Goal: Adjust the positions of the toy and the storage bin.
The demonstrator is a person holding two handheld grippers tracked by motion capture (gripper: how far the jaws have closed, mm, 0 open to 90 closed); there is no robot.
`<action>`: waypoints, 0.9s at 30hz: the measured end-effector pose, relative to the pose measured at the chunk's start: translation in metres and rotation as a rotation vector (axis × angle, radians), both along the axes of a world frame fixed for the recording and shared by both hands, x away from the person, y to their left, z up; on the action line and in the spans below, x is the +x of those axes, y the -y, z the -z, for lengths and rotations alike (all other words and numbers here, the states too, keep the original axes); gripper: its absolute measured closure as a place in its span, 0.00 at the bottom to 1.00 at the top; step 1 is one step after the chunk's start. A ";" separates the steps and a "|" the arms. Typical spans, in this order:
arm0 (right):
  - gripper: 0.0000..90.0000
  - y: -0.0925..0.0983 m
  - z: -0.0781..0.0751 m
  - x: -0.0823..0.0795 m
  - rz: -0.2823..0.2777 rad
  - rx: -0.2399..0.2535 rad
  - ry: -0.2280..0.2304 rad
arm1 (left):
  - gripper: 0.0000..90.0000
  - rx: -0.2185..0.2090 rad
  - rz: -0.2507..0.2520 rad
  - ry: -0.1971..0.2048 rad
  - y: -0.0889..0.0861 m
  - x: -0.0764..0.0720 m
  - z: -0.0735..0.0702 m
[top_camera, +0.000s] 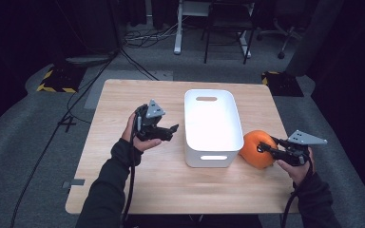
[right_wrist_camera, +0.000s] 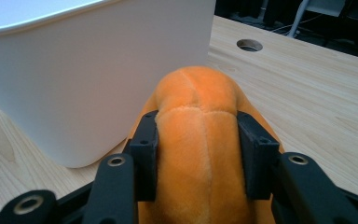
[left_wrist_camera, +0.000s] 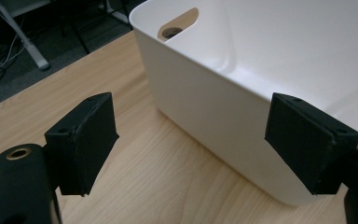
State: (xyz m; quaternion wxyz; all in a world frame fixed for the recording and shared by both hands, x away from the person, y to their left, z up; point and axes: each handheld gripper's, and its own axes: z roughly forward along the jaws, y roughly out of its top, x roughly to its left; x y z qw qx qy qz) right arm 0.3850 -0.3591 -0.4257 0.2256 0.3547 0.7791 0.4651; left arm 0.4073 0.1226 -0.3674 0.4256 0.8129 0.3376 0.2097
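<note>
A white bin (top_camera: 212,124) stands lengthwise at the middle of the wooden counter (top_camera: 123,185), with a handle slot at its far end and another at its near end. What shows of its inside is bare white. At its near right corner lies an orange plush toy (top_camera: 255,148), touching or just beside the bin's outer wall and not in it. The right hand-held gripper (top_camera: 267,147) is clamped on this toy, its jaws pressing into the soft fabric on both sides. The left hand-held gripper (top_camera: 169,130) hovers left of the bin, jaws spread apart with nothing between them, pointing toward the bin's left wall.
</note>
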 end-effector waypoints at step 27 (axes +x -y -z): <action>0.62 0.002 0.001 0.001 -0.003 0.023 -0.012 | 0.19 0.259 0.013 -0.163 -0.035 -0.073 0.121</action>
